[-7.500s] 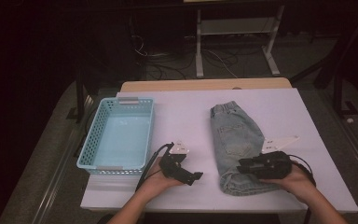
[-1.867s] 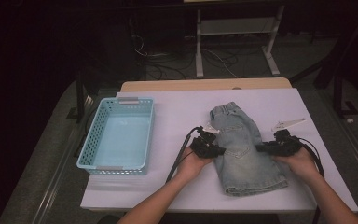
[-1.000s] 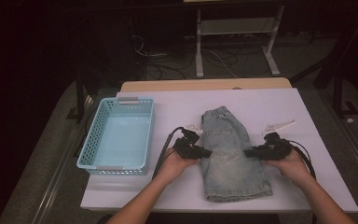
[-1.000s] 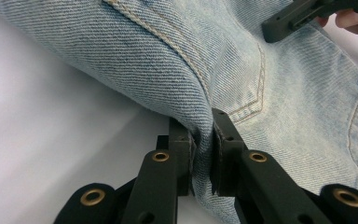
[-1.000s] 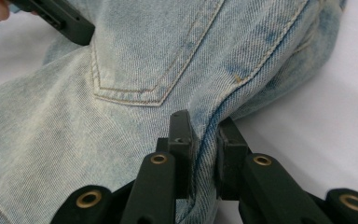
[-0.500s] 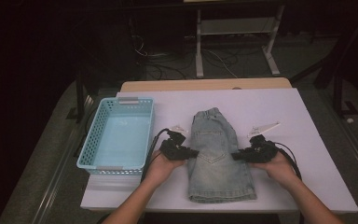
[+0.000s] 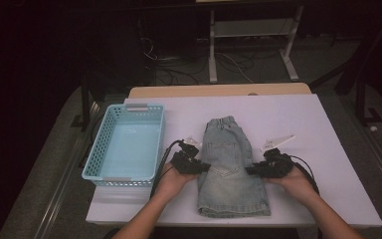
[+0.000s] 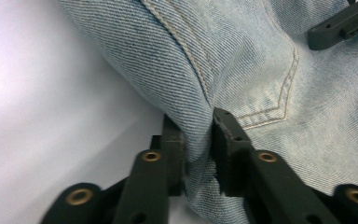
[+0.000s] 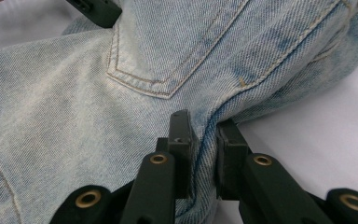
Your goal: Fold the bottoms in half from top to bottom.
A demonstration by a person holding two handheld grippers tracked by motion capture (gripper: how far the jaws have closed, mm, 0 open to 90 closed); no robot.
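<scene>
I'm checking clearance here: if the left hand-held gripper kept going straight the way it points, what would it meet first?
The denim shorts: the left hand-held gripper already has their edge fold between its jaws. Beyond them, across the shorts, the right hand-held gripper likely comes next, though depth is unclear.

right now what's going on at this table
A person works on a pair of denim shorts lying flat on the white table. The left gripper pinches the shorts' left edge, with a fold of denim between its fingers, though that grip has just been loosening. The right gripper is clamped on the opposite edge. A light blue basket sits to the left, holding nothing.
</scene>
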